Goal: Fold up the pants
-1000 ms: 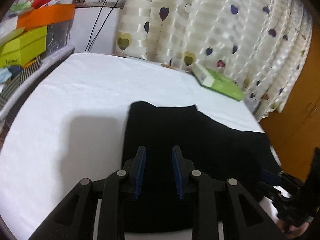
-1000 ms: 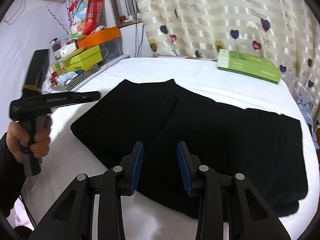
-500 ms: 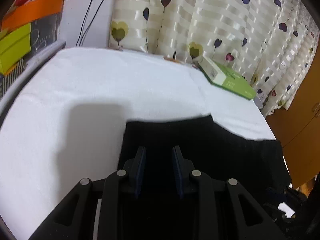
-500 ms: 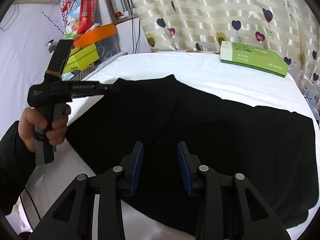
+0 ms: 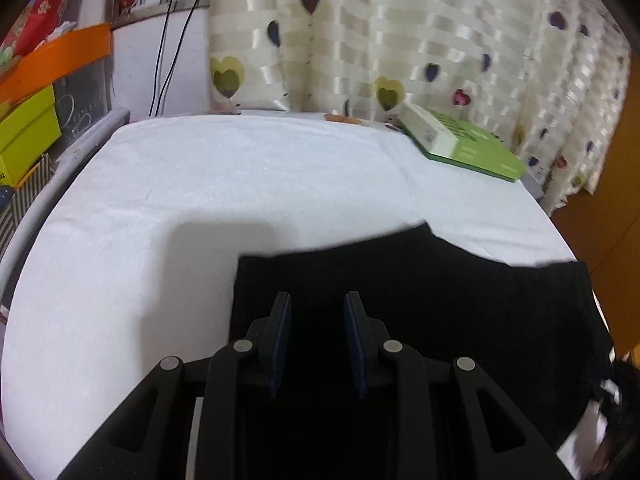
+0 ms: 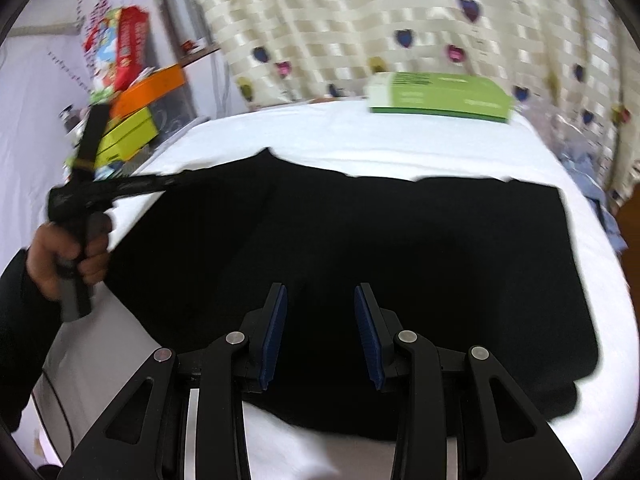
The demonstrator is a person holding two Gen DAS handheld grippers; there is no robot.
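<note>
Both tools have pushed forward over one pair of black pants (image 6: 360,248) spread flat on the white surface (image 5: 240,176); left tool (image 5: 316,336) and right tool (image 6: 320,332) gape apart, empty. One green box (image 6: 440,94) beyond.

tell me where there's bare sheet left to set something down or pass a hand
Widest bare patch: the white sheet between the black pants and the heart-print curtain, left of the green box. A strip also lies bare to the pants' left, toward the metal rail. Crowded: the pants cover the near right; boxes pile up beyond the rail.
</note>
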